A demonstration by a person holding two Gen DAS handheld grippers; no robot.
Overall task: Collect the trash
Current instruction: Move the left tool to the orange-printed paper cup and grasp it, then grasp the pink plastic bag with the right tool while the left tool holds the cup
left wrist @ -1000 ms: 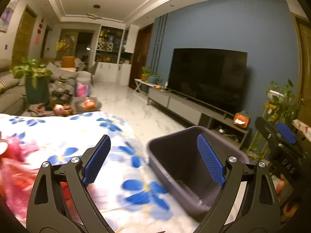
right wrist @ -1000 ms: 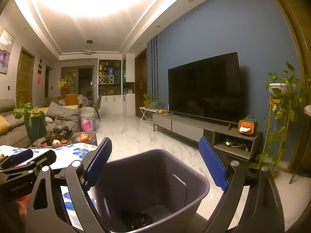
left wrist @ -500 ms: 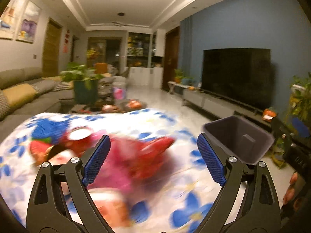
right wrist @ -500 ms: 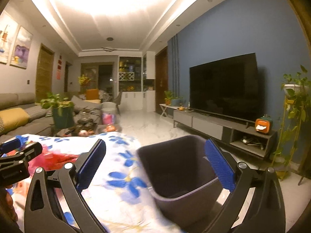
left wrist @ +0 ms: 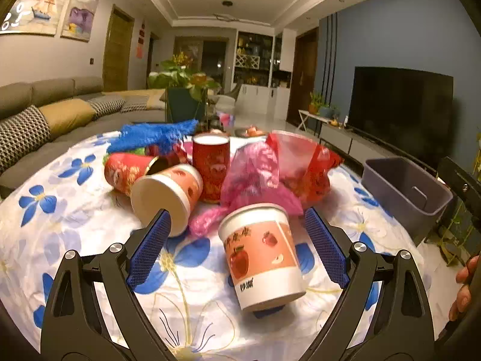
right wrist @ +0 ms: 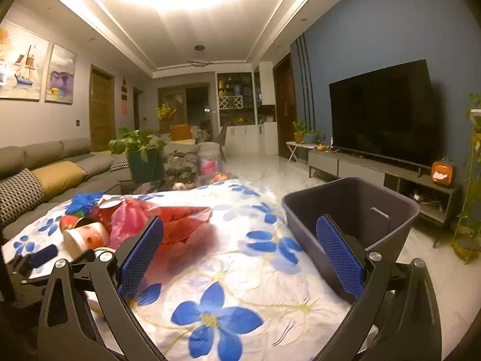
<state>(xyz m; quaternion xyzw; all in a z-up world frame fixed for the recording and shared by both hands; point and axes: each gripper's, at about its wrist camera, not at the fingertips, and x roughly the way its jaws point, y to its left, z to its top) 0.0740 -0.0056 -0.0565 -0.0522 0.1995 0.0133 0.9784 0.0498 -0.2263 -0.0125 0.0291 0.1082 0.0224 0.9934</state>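
Observation:
An apple-print paper cup stands upright on the floral tablecloth, between the pads of my open left gripper and touching neither. Behind it lie a tipped paper cup, a red cup, a red can, a pink plastic bag, a red bag and blue shreds. The grey bin sits off the table's right edge. My right gripper hovers open and empty over the cloth, with the bin at its right finger and the trash pile to its left.
A sofa runs along the left, with a potted plant and a low table of small items beyond the cloth. A TV on a long cabinet lines the blue wall. A hand shows at the right edge.
My left gripper swung left from over the bin to the trash pile and now brackets the apple-print cup. The right gripper turned left too, so the bin has shifted to its right side.

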